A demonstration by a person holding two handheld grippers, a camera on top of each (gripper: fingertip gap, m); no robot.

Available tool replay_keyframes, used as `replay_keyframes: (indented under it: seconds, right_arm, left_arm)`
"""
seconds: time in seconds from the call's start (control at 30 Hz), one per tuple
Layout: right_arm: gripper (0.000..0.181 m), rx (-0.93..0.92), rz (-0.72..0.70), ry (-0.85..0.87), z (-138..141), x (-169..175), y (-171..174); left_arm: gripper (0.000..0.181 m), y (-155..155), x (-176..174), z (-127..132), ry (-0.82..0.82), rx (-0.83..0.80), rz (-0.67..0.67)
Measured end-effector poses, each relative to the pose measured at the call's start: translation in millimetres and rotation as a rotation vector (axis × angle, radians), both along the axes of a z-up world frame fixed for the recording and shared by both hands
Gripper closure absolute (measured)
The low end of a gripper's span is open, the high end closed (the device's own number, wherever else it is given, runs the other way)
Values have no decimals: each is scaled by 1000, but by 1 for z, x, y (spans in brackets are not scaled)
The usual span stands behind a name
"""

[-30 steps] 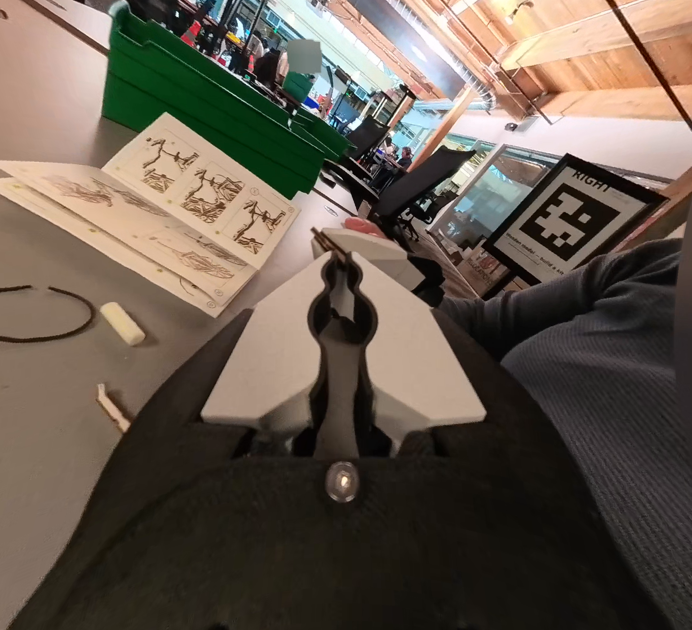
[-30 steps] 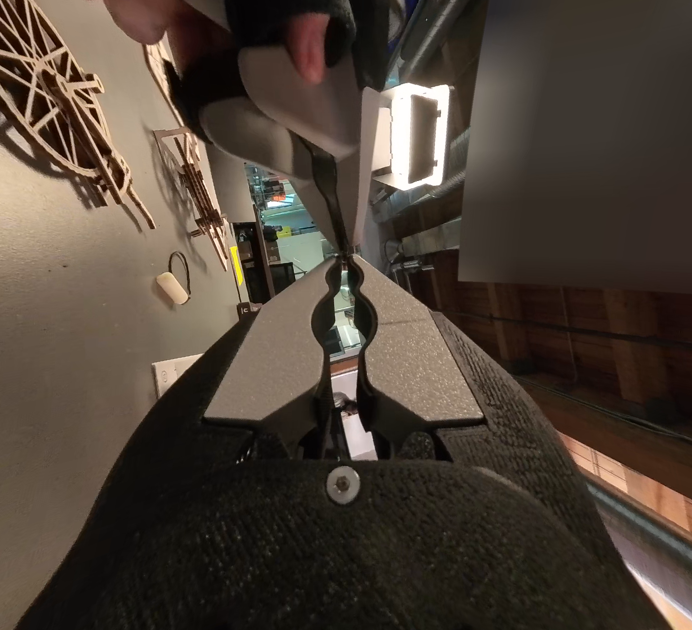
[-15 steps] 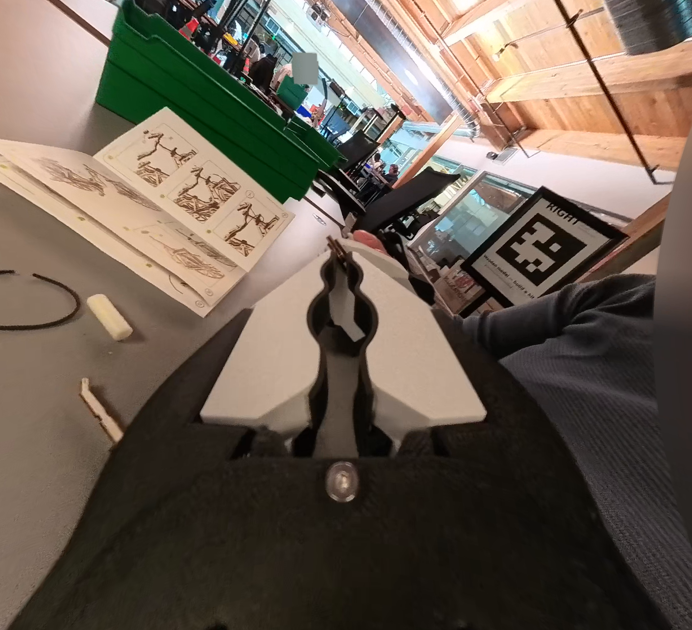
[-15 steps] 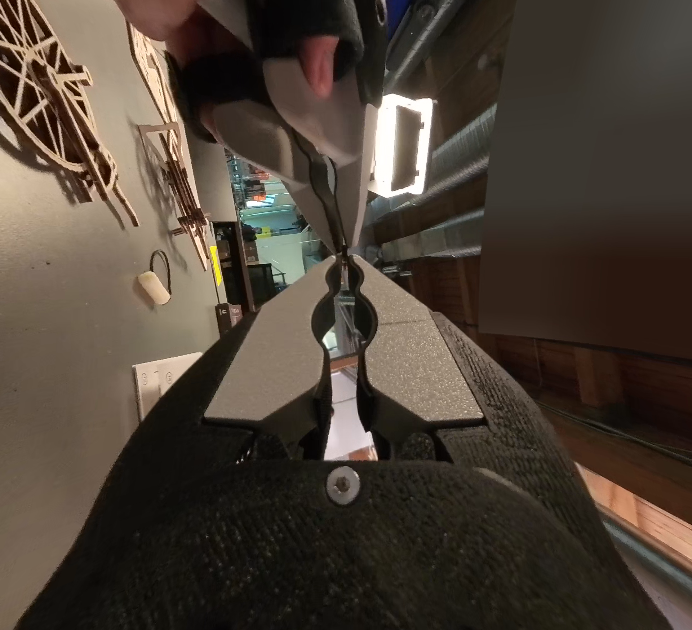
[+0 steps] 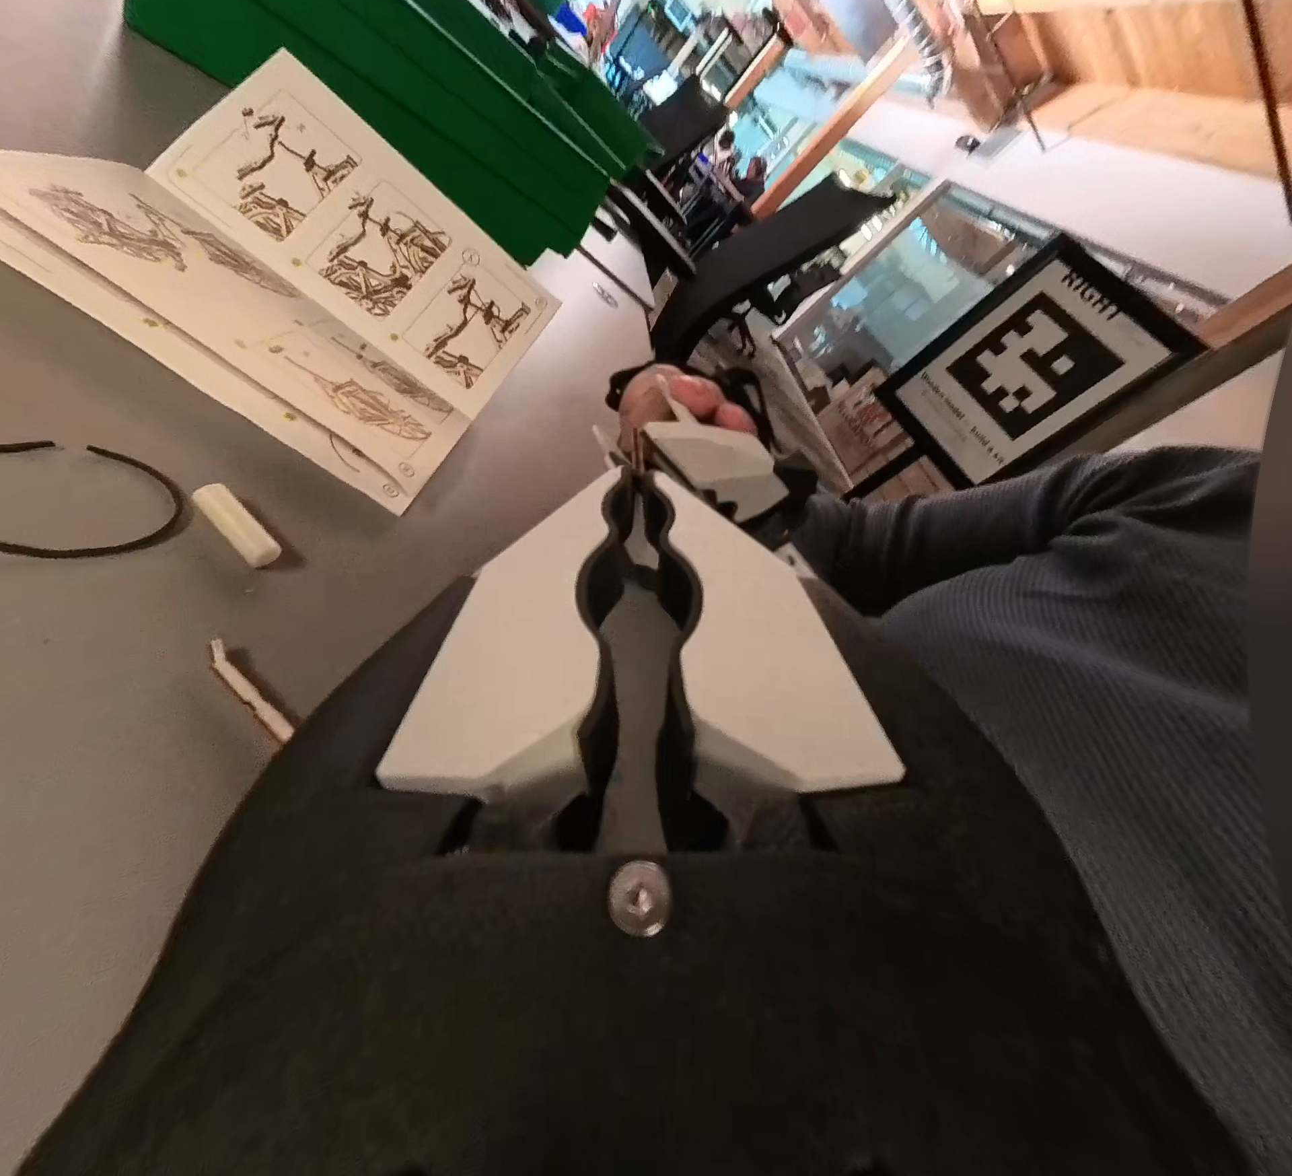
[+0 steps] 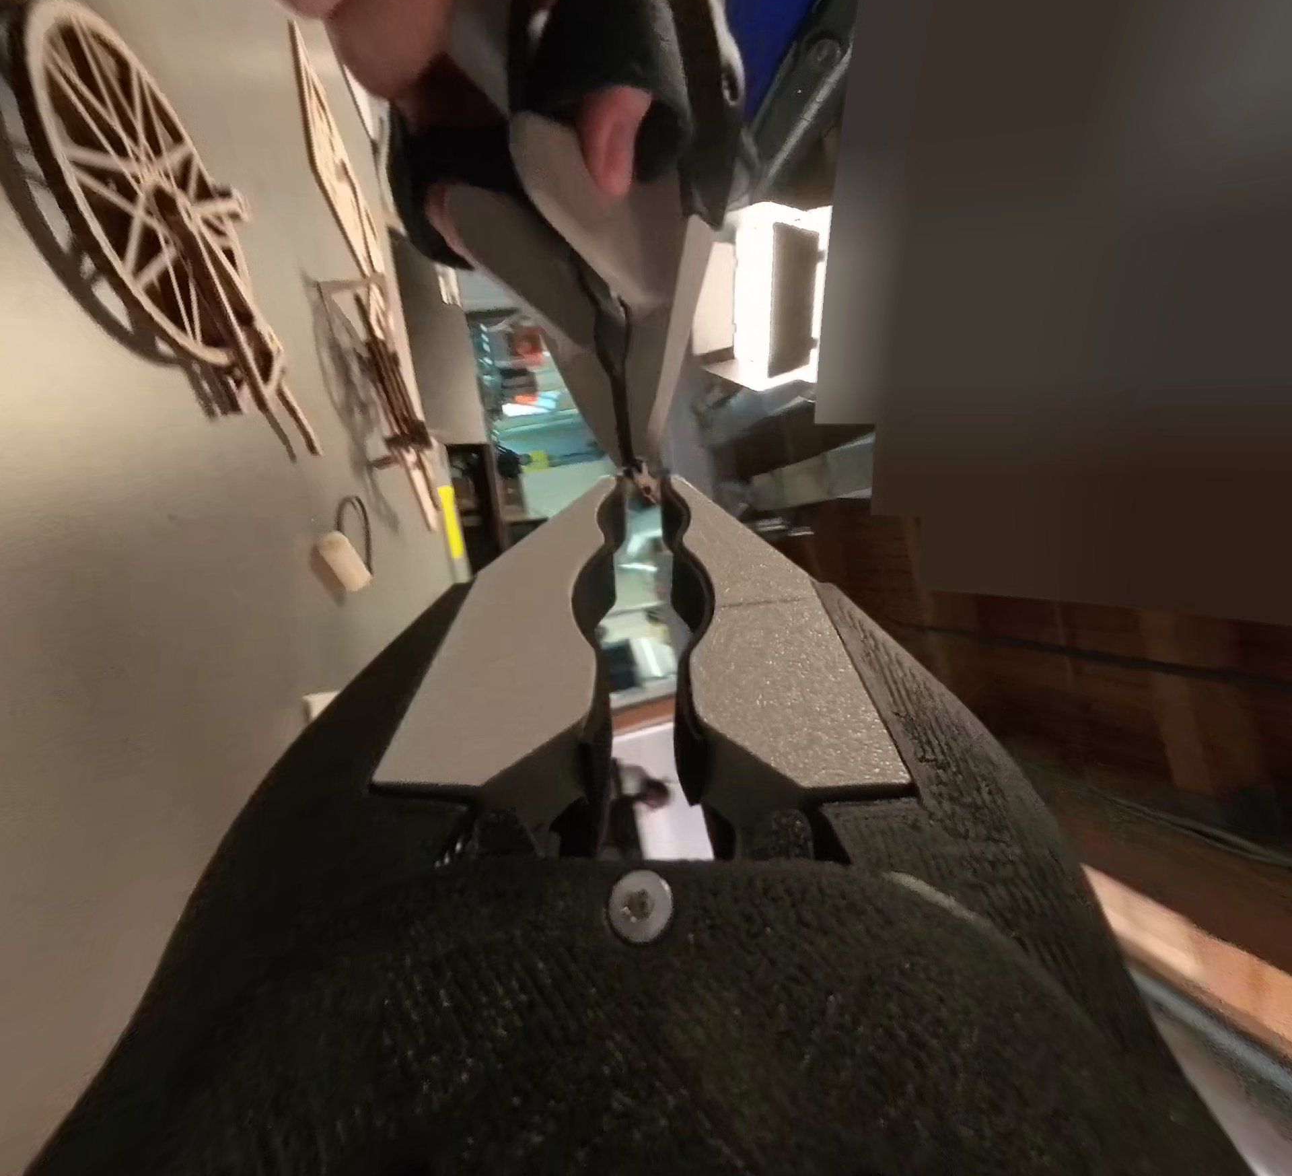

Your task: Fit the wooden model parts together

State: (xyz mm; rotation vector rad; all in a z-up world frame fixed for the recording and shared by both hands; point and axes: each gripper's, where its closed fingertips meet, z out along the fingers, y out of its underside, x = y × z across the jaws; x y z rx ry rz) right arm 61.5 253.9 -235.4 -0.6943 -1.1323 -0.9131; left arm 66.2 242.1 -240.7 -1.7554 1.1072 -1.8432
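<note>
My left gripper (image 5: 633, 476) has white fingers and is shut on a small thin wooden part (image 5: 615, 443) at its tips. My right gripper (image 6: 640, 483) has grey fingers and is shut on a tiny wooden part (image 6: 642, 489). The two grippers meet tip to tip above the grey table. The right gripper (image 5: 706, 464) shows in the left wrist view just beyond my tips, held by a hand. The left gripper (image 6: 629, 457) comes down from above in the right wrist view. How the two parts meet is too small to tell.
On the table lie a wooden spoked wheel (image 6: 133, 184), wooden frame parts (image 6: 377, 359), a white cylinder (image 5: 234, 523), a black cord (image 5: 91, 541), a wood strip (image 5: 248, 688) and an open instruction booklet (image 5: 314, 275). Green trays (image 5: 349, 44) stand behind. A marker board (image 5: 1014, 373) stands at right. The tips of both grippers are at nearly the same place. From either gripper's tips it is about 12 cm to the white cylinder (image 5: 234, 523).
Both grippers stay shut and tip to tip. Both have shifted and tilted a little, so the table things sit differently in each view; the wheel shows more fully in the right wrist view.
</note>
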Motion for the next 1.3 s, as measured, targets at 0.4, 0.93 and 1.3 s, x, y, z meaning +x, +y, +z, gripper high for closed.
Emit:
replay_keyframes:
  seconds: [0.4, 0.93, 1.3]
  right_arm:
    - [179, -1142, 833, 608, -10, -13, -45]
    - [176, -1432, 902, 470, -28, -30, -72]
    - [179, -1435, 904, 435, -32, -32, -75]
  left_arm:
    - [180, -35, -29, -38, 231, -81, -410]
    - [179, -63, -35, -24, 144, -261, -609]
    - [180, -68, -36, -27, 171, -292, -632]
